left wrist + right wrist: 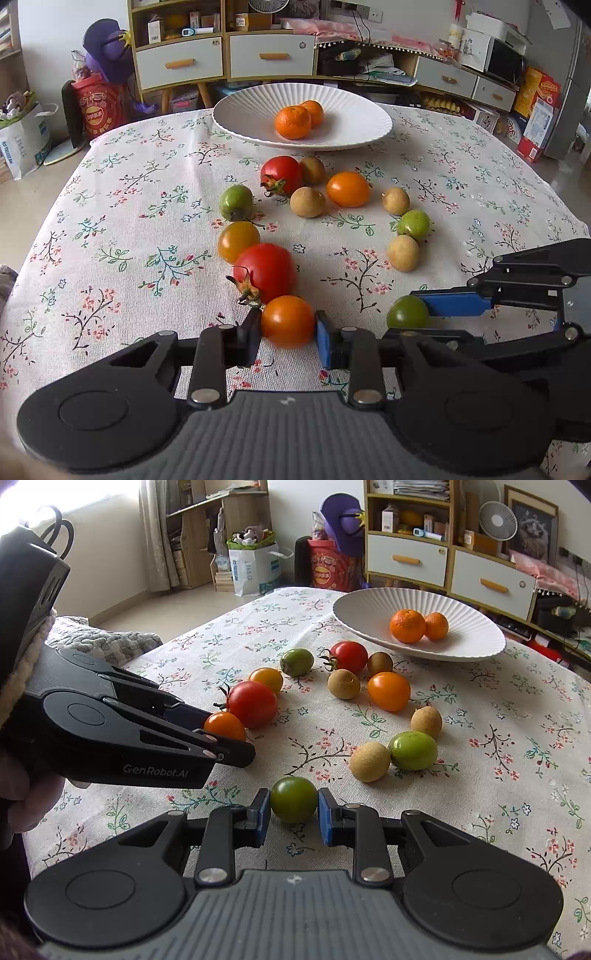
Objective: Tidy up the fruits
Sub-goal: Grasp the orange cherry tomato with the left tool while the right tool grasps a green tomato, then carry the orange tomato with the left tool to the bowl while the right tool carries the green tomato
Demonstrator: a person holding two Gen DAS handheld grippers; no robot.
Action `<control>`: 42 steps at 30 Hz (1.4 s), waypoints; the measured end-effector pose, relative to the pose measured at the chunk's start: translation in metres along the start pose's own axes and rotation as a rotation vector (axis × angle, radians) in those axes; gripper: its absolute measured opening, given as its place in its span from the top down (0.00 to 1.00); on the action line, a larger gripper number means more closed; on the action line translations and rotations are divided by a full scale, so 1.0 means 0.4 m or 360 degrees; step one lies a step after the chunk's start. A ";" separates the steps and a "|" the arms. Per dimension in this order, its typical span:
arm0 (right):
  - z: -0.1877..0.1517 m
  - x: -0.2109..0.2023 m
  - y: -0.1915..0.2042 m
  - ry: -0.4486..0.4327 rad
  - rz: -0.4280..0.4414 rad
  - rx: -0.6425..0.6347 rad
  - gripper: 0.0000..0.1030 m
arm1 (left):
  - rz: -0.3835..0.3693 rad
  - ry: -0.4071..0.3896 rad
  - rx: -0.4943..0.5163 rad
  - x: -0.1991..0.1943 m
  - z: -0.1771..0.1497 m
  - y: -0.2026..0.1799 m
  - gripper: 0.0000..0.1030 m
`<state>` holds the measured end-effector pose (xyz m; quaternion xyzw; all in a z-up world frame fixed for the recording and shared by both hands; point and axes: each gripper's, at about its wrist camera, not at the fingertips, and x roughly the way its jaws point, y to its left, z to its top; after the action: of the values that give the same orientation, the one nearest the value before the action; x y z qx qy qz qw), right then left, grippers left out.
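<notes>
My left gripper is shut on a small orange tomato that rests on the floral tablecloth, with a pad pressed on each side. A large red tomato touches it from behind. My right gripper is shut on a dark green tomato, which also sits on the cloth. A white ribbed plate at the far side holds two mandarins. Between the plate and the grippers lie several loose fruits: red and orange tomatoes, green fruits and tan longans.
The two grippers sit close side by side near the table's front edge; the left gripper shows at the left of the right wrist view. Shelves, drawers and bags stand beyond the table. The cloth left of the fruits is bare.
</notes>
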<state>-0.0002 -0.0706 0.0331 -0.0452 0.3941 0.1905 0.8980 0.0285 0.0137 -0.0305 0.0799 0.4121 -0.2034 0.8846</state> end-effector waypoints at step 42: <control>0.163 -0.034 -0.170 -0.0215 -0.0053 0.0182 0.76 | -0.0093 -0.0210 -0.0052 -0.018 0.185 0.009 0.75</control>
<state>0.0620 -0.1227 0.0828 0.0126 0.3419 0.1552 0.9267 0.0773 -0.0038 0.0229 0.0397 0.3583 -0.2273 0.9047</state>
